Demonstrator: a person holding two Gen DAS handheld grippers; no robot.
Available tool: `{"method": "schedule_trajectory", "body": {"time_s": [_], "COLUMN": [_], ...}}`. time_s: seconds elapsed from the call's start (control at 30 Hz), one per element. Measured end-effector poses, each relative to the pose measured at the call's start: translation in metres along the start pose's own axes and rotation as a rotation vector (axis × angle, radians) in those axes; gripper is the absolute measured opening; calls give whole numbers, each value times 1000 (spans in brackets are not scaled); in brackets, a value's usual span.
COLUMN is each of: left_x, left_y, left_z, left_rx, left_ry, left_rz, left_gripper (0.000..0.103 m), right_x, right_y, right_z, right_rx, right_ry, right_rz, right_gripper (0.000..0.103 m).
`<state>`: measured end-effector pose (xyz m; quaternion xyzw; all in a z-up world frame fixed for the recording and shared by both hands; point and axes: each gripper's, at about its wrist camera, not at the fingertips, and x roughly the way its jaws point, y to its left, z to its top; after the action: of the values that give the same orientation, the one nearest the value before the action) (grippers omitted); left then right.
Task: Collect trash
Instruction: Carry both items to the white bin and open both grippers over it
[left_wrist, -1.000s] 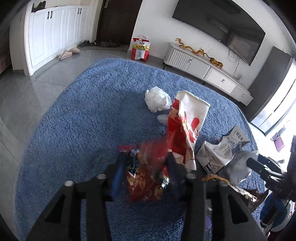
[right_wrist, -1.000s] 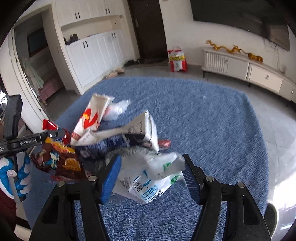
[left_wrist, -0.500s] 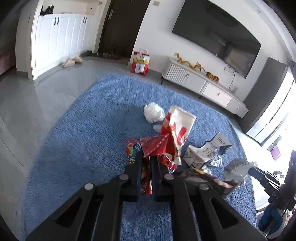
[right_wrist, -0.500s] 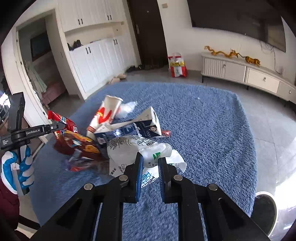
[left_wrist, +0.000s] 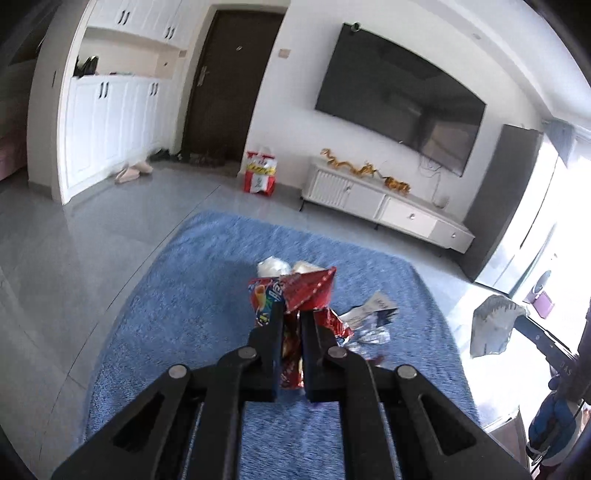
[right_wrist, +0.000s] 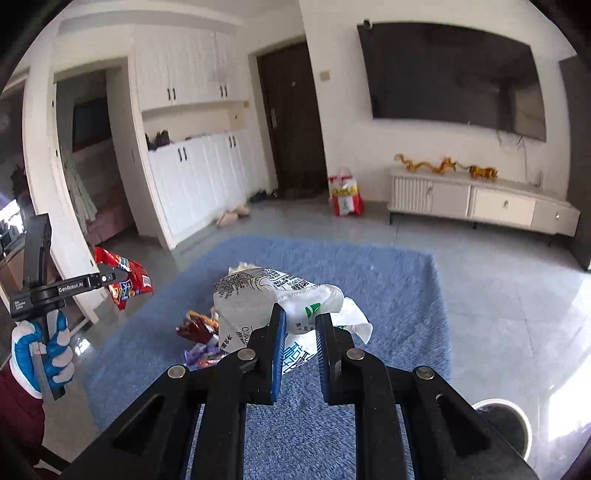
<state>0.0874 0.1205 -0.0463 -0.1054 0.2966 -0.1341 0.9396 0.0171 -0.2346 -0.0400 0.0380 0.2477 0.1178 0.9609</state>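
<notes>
Left gripper (left_wrist: 290, 332): jaws clenched on a red snack wrapper (left_wrist: 295, 295), held clear of the blue rug (left_wrist: 177, 302). Wrapper sticks up past the tips toward 12 o'clock.

Right gripper (right_wrist: 299, 332): jaws grasping a white printed bag (right_wrist: 266, 299), crumpled, also off the rug. Jaws narrow but not fully together; the bag fills the gap.

Both first pickups look done. Neither piece is disposed of yet.

Left on the rug, left wrist view: a white paper carton scrap (left_wrist: 373, 308) at 2 o'clock from the left tips, silvery bits just beside it, a white crumpled wad (left_wrist: 271, 266) at 12 o'clock behind the wrapper. Right wrist view: a red-brown wrapper (right_wrist: 195, 326) and a purplish one (right_wrist: 201, 355) at 9 o'clock from the right tips.

Possible bin: a round dark container with pale rim (right_wrist: 506, 421) at 4 o'clock, floor level, right wrist view. Cannot tell its contents.

Judgement: early-to-middle; several pieces remain.
</notes>
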Motion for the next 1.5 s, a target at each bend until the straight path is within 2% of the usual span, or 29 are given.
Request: {"method": "schedule_trajectory", "body": {"time_s": [0.17,0.33,0.53,0.7,0.83,1.0,1.13,1.27,1.33,1.4,1.47,1.5], "left_x": [-9,2,41,81,123,170,211,243,253,267,277,281], "left_y": [-42,-98,-184,-263,-326,-389,-430,-453,-457,-461,-461,-462], "left_z": [8,8,-4,-32,-60,-96,-123,-145,-153,-159,-163,-164], "left_rx": [59,145,264,374,457,519,557,568,562,549,538,535], "left_ry": [-21,5,91,186,281,379,436,483,502,528,541,543], "left_rz": [-70,-147,-244,-325,-387,-422,-415,-403,-404,-403,-399,-396], "left_gripper": [8,8,8,8,8,9,9,9,12,28,40,43], "right_x": [-40,-72,-101,-113,-106,-77,-52,-34,-24,-17,-12,-11], "right_y": [-17,-53,-118,-175,-212,-259,-292,-317,-327,-335,-342,-344], "right_z": [0,-10,-37,-66,-87,-116,-137,-157,-166,-176,-181,-185], "right_rx": [12,59,136,217,256,293,331,373,390,423,450,460], "right_ry": [-62,-89,-77,-28,38,136,197,241,265,283,292,296], "right_rz": [-68,-171,-345,-469,-529,-565,-570,-572,-570,-556,-546,-550], "right_gripper": [15,16,16,16,16,16,16,17,18,19,36,40]}}
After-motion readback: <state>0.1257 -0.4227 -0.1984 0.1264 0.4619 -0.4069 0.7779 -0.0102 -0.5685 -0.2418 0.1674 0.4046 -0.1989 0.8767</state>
